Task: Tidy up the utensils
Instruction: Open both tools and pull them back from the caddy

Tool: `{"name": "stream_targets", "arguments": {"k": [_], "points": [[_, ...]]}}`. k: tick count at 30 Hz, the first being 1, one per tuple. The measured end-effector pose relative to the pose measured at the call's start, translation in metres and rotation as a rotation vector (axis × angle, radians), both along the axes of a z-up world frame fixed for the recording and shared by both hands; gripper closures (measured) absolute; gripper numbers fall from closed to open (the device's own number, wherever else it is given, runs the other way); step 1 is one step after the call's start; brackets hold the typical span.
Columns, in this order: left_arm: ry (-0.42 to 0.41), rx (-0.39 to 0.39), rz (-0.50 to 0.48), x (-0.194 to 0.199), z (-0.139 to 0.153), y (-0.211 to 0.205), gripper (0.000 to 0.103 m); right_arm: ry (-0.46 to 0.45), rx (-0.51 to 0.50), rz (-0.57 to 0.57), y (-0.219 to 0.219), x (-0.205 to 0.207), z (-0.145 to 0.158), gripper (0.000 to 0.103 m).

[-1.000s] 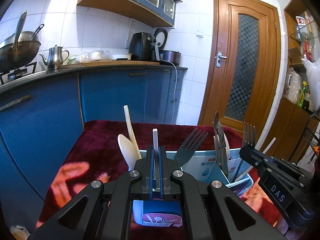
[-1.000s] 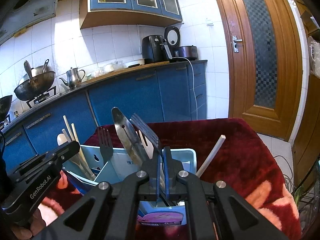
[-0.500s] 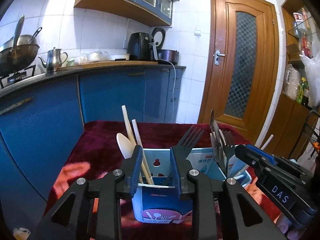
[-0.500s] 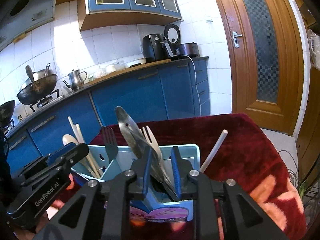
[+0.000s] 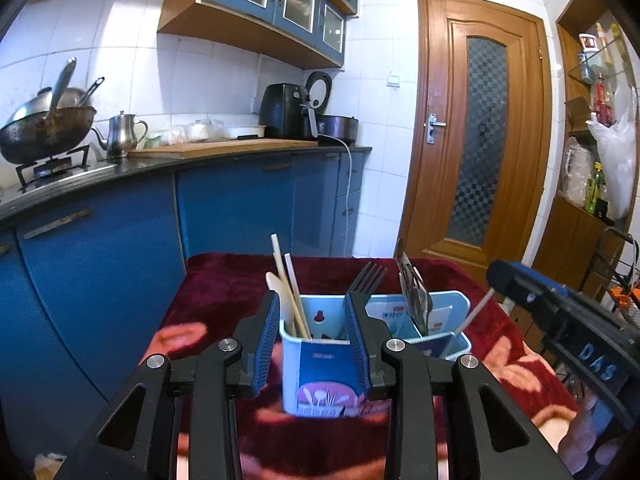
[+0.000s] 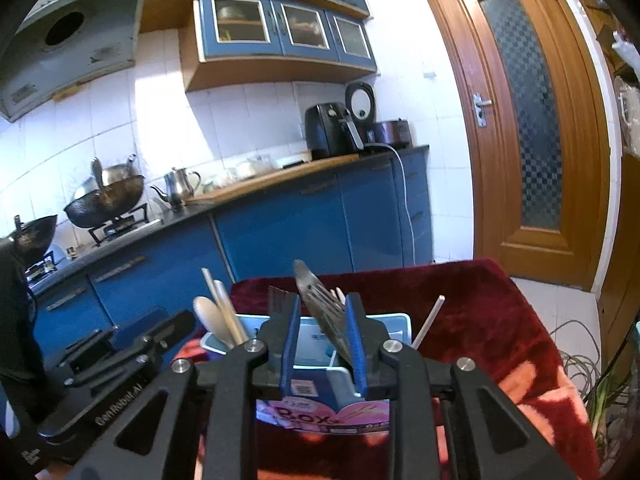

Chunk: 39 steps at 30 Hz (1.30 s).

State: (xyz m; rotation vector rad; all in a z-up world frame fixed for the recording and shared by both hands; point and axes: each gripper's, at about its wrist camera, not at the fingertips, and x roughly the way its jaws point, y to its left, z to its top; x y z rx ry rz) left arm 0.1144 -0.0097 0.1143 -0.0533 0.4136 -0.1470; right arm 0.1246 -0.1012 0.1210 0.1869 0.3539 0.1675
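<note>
- Left wrist view: left gripper (image 5: 314,344) jaws just opened, parted and empty, framing the light-blue utensil box (image 5: 320,376) on the red blanket (image 5: 224,292). Left compartment holding chopsticks (image 5: 286,280) and a pale spoon (image 5: 280,292); black fork (image 5: 366,278) upright beside them.
- Right wrist view: right gripper (image 6: 323,344) also just opened, gripping nothing; steel spatula (image 6: 316,300) and probably knives standing in the right compartment, a white chopstick (image 6: 428,322) leaning out.
- Step apparently a release after dropping pieces in; next, finding any leftover utensils.
</note>
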Motion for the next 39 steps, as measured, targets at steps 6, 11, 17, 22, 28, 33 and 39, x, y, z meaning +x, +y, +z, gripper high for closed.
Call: {"name": "stream_targets", "arguments": {"k": [6,11,17,22,28,33,39], "points": [[-0.017,-0.007,0.008,-0.034,0.011,0.011,0.068,-0.047,-0.016,0.016,0.007,-0.039,0.017,0.068],[-0.046,-0.001,0.012,-0.069,0.016,0.015,0.056,-0.071,-0.024,0.021,0.009,-0.074,0.022,0.056],[-0.053,0.009,0.024,-0.099,0.011,0.019,0.029,-0.074,-0.046,0.014,0.013,-0.107,0.015,0.036],[-0.027,0.034,0.045,-0.116,-0.003,0.02,0.024,-0.049,-0.05,-0.004,0.015,-0.127,0.0,0.024],[-0.002,0.046,0.076,-0.129,-0.022,0.023,0.024,-0.004,-0.044,-0.052,0.01,-0.141,-0.021,0.013],[-0.002,0.076,0.096,-0.135,-0.041,0.024,0.023,0.01,-0.046,-0.08,0.005,-0.148,-0.042,0.005],[-0.027,0.102,0.138,-0.133,-0.066,0.024,0.023,-0.016,-0.083,-0.123,-0.002,-0.152,-0.069,0.003]]}}
